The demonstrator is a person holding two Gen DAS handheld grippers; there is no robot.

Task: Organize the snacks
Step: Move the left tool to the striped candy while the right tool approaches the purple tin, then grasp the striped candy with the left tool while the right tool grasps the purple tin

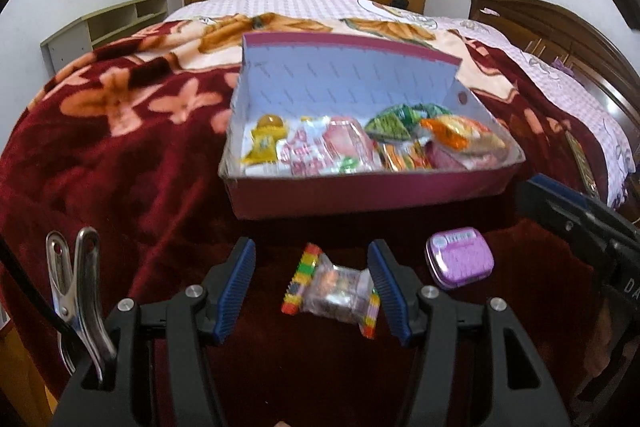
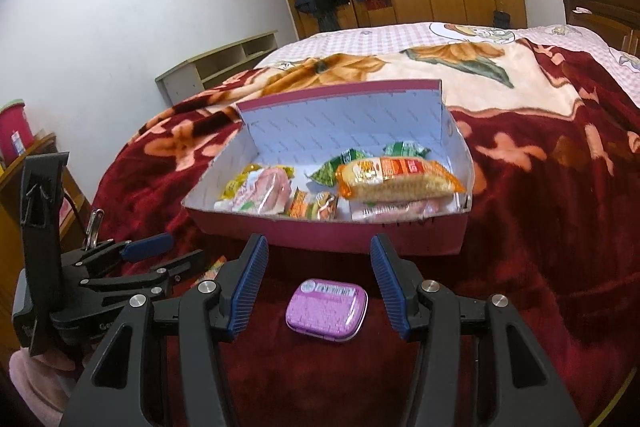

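On blanket, both grippers gaping, holding nothing: left gripper framing candy, right gripper framing tin; next, closing, then lifting into box.

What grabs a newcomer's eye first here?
The open pink box of bright snack packets, sitting mid-bed on the dark red floral blanket. In front of it, outside the box: a clear-wrapped candy between the left gripper pads and a purple tin between the right gripper pads, neither squeezed.
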